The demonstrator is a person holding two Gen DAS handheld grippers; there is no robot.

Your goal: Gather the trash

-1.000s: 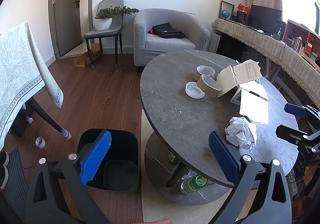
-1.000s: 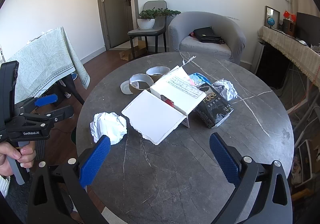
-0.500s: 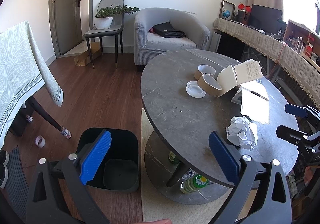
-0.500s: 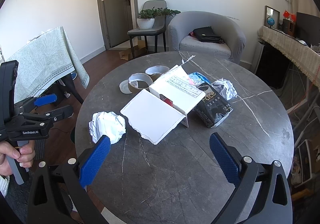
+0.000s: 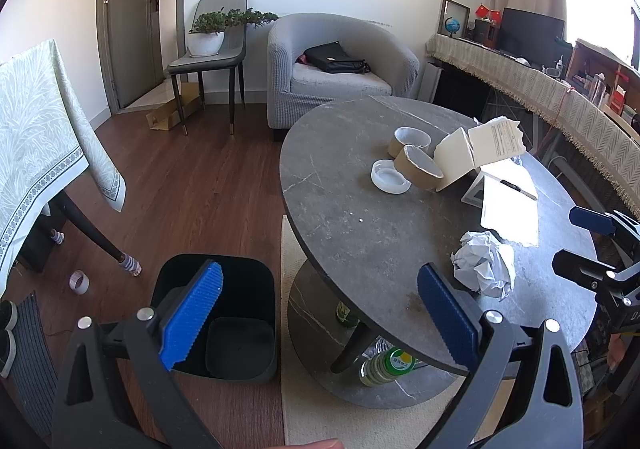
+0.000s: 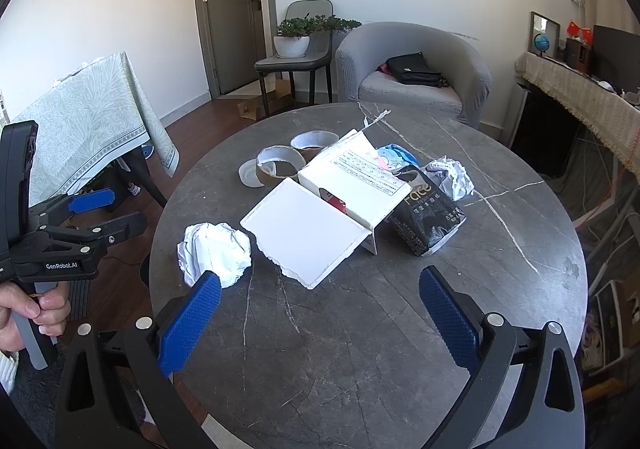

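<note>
A crumpled white paper ball (image 5: pixel 484 269) (image 6: pixel 214 251) lies near the edge of the round grey table (image 5: pixel 340 209) (image 6: pixel 360 349). My left gripper (image 5: pixel 320 273) (image 6: pixel 132 209) hangs open beside the table and over the black bin (image 5: pixel 248 260) on the floor, holding nothing. My right gripper (image 6: pixel 320 277) (image 5: pixel 576 241) stands open above the table's near side, its left fingertip just in front of the ball. Farther back lie a torn white box (image 6: pixel 316 229), a black packet (image 6: pixel 428 217), a second paper ball (image 6: pixel 450 177), two tape cores (image 6: pixel 280 165) and a white lid (image 6: pixel 246 173).
Bottles (image 5: pixel 390 363) stand under the table, on a pale rug (image 5: pixel 340 421). A cloth-covered table (image 5: pixel 36 153) is at the left, with a tape roll (image 5: pixel 79 282) on the floor by it. A grey armchair (image 5: pixel 340 65) and a chair with a potted plant (image 5: pixel 208 45) are behind.
</note>
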